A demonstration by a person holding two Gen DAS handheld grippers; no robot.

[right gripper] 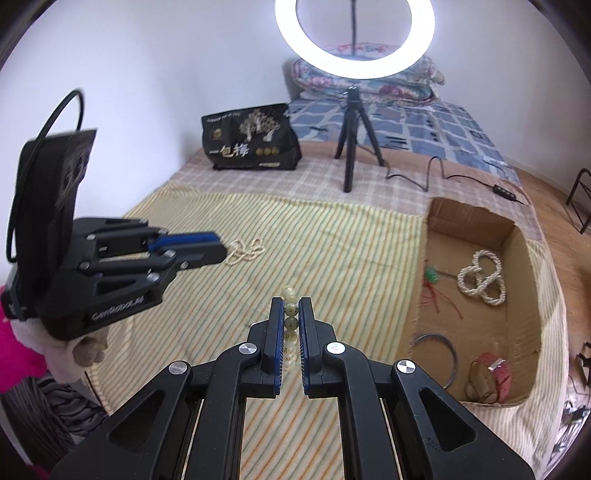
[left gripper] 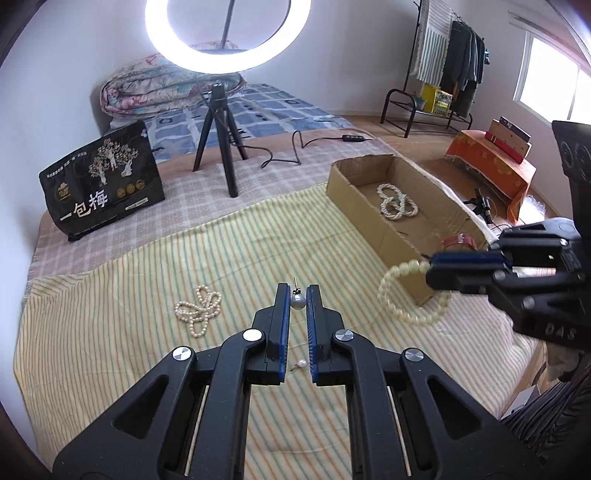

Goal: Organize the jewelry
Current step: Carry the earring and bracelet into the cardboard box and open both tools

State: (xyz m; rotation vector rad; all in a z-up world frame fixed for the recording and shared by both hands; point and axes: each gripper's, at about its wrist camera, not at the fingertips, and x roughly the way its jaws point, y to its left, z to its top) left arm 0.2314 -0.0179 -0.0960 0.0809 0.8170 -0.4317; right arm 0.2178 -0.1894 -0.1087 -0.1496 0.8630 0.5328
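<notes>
Left gripper (left gripper: 297, 295): closed on a silver-grey pearl earring (left gripper: 297, 301), pinched between the blue-padded fingertips, its thin post sticking up above the pads.
Right gripper (right gripper: 291, 308): clamped on a cream bead bracelet (right gripper: 290, 325) — in the left wrist view the loop hangs from the fingers, just beside the near corner of the box.
Cardboard box (left gripper: 373, 218): open-topped, on the right side of the bed; it holds a pearl strand (left gripper: 397, 201) coiled in loops, a red watch strap (right gripper: 496, 373), a dark bangle (right gripper: 436, 356) and a small green piece on red cord (too small to tell more).
Striped cloth (left gripper: 147, 266): yellow-green, spread over the bed; a second looped pearl necklace (left gripper: 199, 308) lies on it left of the left gripper, and a tiny pearl piece (left gripper: 301, 364) sits near, between that gripper's fingers.
Far side: ring light (left gripper: 225, 33) on a black tripod, and a black snack bag (left gripper: 103, 177) — upright.
</notes>
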